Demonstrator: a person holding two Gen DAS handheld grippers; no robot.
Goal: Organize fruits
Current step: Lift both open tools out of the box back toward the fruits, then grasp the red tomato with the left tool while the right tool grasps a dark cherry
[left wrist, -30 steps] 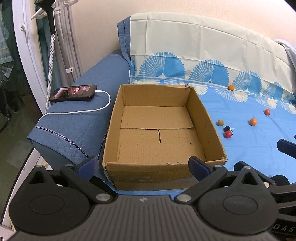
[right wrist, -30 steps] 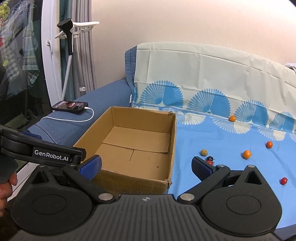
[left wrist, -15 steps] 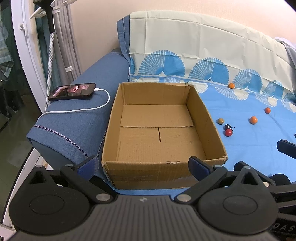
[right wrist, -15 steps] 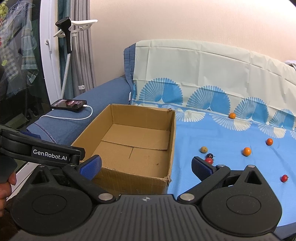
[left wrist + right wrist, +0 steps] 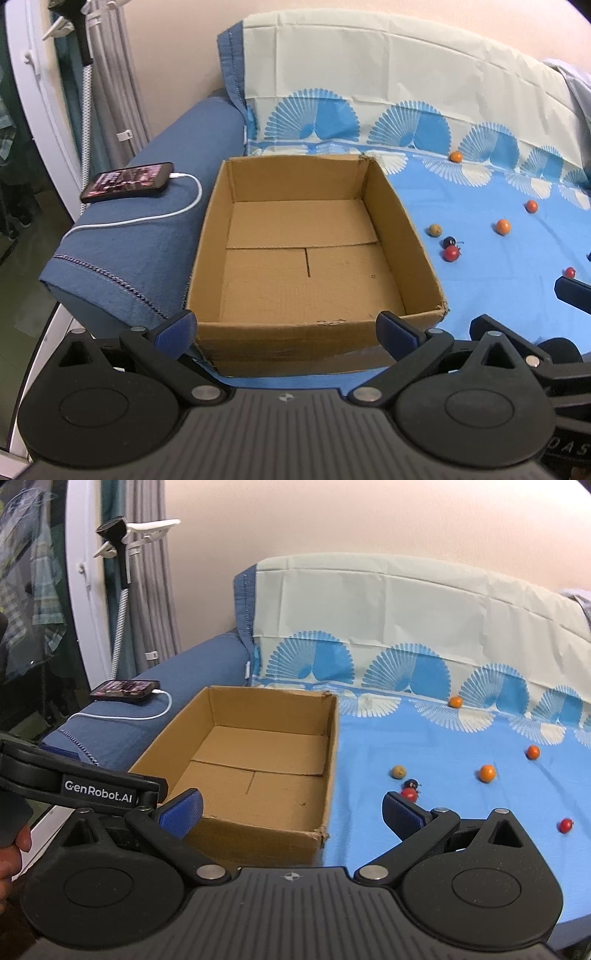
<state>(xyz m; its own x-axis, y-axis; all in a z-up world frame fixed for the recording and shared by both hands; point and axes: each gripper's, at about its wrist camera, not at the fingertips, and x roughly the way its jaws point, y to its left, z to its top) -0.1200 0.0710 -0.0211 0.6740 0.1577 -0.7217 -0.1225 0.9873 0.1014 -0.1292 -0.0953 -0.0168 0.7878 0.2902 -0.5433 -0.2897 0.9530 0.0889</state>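
An empty cardboard box (image 5: 402, 236) stands open on the blue sheet, also in the right wrist view (image 5: 332, 746). Several small fruits lie to its right: a tan one (image 5: 398, 772), a dark one (image 5: 411, 784), a red one (image 5: 408, 794), orange ones (image 5: 487, 773) (image 5: 532, 752) (image 5: 455, 702) and a red one (image 5: 565, 825). They show in the left wrist view too, such as the red fruit (image 5: 451, 253). My left gripper (image 5: 286, 326) is open and empty before the box's near wall. My right gripper (image 5: 291, 810) is open and empty near the box's right corner.
A phone (image 5: 127, 181) on a white charging cable (image 5: 155, 218) lies on the blue sofa arm left of the box. A patterned sheet covers the sofa back (image 5: 406, 602). A stand and curtain are at the far left (image 5: 122, 590).
Both grippers have drifted slightly; the right wrist view has lifted a little and the box and fruits sit lower in it. Both jaws stay open.
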